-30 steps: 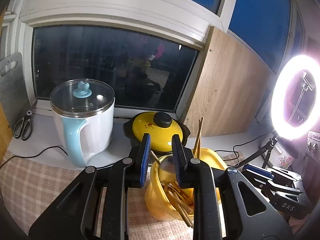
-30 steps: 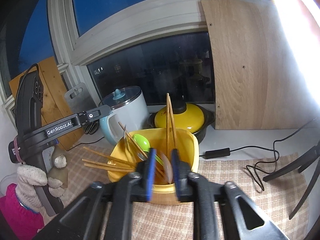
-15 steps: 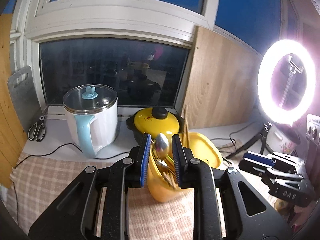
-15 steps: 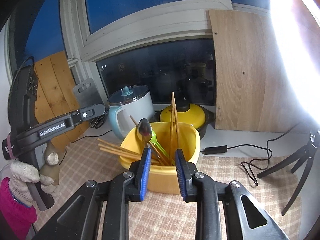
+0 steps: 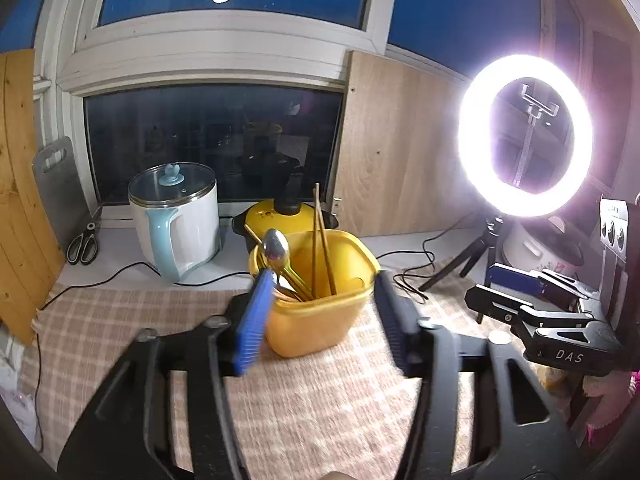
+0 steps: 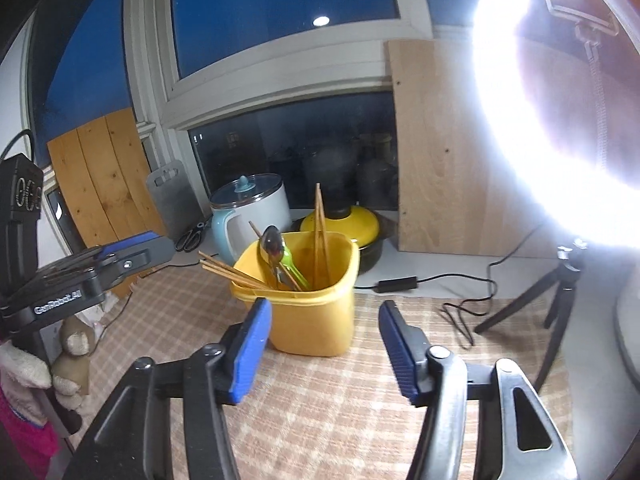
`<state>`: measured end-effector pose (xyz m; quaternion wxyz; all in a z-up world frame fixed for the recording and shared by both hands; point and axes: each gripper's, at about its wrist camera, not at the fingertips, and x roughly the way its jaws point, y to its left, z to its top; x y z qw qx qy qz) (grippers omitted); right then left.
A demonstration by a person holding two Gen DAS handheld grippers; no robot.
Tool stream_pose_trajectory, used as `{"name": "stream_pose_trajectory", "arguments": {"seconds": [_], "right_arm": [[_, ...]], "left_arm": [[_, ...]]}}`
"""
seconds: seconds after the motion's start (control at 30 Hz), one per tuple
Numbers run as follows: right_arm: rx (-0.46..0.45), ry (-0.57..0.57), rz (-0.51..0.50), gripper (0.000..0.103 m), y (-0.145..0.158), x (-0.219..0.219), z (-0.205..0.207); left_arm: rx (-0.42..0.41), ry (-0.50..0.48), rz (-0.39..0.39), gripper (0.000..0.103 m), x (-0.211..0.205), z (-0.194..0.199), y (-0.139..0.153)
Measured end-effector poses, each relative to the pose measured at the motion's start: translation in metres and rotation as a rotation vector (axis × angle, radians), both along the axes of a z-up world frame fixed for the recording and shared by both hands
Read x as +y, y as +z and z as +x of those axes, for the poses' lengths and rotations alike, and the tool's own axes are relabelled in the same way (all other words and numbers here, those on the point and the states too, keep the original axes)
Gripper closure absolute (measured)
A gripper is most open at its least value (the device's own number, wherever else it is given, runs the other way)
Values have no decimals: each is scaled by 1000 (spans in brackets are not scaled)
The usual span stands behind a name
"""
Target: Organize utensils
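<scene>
Backing off from the yellow plastic tub (image 6: 316, 312), we have both grippers clear of it now, where half a second ago their blue-padded fingers sat narrow and close over its rim. The left gripper (image 5: 320, 320) is opening, its fingers spreading wide with nothing pressed between them; the tub only shows through the gap, further off on the checked beige cloth (image 5: 304, 408) of the worktop. The right gripper (image 6: 324, 352) is opening too, equally empty. The utensils stand gathered in the tub: a steel spoon (image 6: 271, 245) leaning bowl-up, a green plastic spoon (image 6: 294, 274) beside it, two upright wooden chopsticks (image 6: 319, 232), and more chopsticks (image 6: 228, 271) lying across the left rim with their ends jutting out. We read this as the drop-off just finished, so the sorting looks close to done; those slanting chopsticks may still want tidying.
</scene>
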<state>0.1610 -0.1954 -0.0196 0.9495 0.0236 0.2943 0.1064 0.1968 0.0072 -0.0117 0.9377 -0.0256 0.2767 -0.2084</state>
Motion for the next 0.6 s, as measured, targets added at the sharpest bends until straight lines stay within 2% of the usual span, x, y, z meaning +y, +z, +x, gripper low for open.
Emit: {"name": "stream_pose_trajectory", "arguments": {"seconds": [0.07, 0.13, 0.27, 0.3, 0.37, 0.43, 0.6], "right_arm": [[-11, -2, 4, 25, 3, -5, -8], [-24, -3, 7, 16, 6, -10, -16], [-47, 5, -5, 8, 11, -13, -26], [-55, 6, -6, 2, 12, -13, -28], [-75, 8, 0, 0, 15, -15, -33], [-79, 7, 3, 0, 17, -16, -36], [-80, -12, 15, 0, 17, -19, -40]], "left_arm": [[-11, 12, -1, 31, -2, -12, 4], [-13, 26, -5, 18, -5, -23, 7], [-7, 48, 23, 16, -11, -37, 10], [-4, 55, 27, 16, -12, -38, 10], [4, 76, 32, 13, -13, -45, 12], [1, 99, 31, 3, -13, -49, 14], [-11, 128, 69, 2, -17, -60, 17]]}}
